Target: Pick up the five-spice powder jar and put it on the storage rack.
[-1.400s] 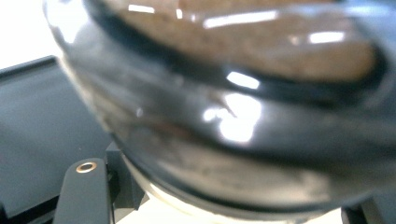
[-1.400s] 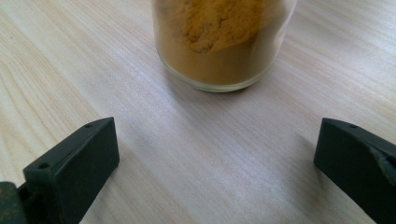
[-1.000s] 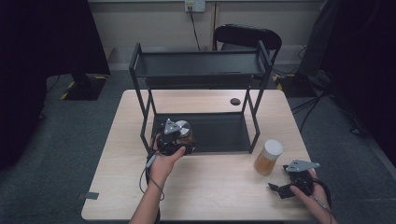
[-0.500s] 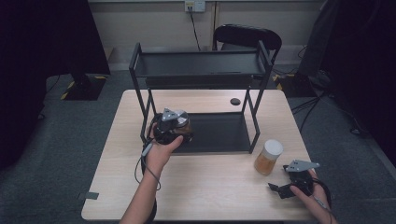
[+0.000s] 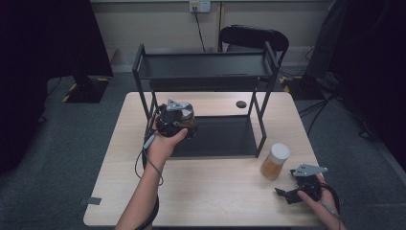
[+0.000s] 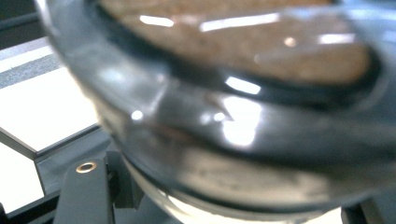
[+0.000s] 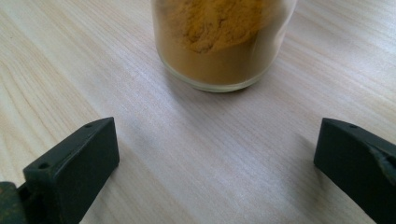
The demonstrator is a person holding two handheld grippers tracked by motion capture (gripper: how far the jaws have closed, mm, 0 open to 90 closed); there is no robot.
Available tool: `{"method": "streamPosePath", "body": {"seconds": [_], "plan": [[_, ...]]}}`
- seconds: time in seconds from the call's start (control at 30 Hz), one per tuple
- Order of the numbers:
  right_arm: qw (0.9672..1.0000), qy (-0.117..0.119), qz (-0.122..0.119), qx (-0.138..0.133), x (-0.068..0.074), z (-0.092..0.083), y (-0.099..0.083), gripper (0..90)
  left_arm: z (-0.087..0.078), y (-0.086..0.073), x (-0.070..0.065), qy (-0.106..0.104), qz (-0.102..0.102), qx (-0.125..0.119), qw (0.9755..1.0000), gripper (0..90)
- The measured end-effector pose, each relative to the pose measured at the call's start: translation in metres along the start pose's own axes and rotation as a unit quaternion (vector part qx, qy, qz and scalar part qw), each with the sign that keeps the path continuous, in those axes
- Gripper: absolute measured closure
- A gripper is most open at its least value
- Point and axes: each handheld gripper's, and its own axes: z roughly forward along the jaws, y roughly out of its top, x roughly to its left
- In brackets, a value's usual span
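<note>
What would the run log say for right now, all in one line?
left gripper: shut on glass jar, raised beside black shelf | right gripper: open, on table facing jar of orange powder, not touching

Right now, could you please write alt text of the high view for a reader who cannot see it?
The left gripper holds a glass jar of brown powder in front of a black two-tier metal rack on a light wooden table. The right gripper rests open near a white-lidded jar of orange powder.
</note>
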Motion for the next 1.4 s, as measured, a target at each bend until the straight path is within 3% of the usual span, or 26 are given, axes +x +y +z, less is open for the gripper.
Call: {"method": "streamPosePath", "body": {"seconds": [0.27,0.67,1.4], "plan": [[1.0,0.0,0.0,0.0,0.0,0.0,0.0,0.0,-0.007,0.016,0.002,-0.01,0.001,0.002,1.0,31.3],[1.0,0.0,0.0,0.0,0.0,0.0,0.0,0.0,-0.025,0.049,-0.006,-0.007,0.015,-0.002,0.9999,31.3],[1.0,0.0,0.0,0.0,0.0,0.0,0.0,0.0,-0.035,0.108,-0.016,-0.022,0.025,-0.006,0.9994,31.3]]}}
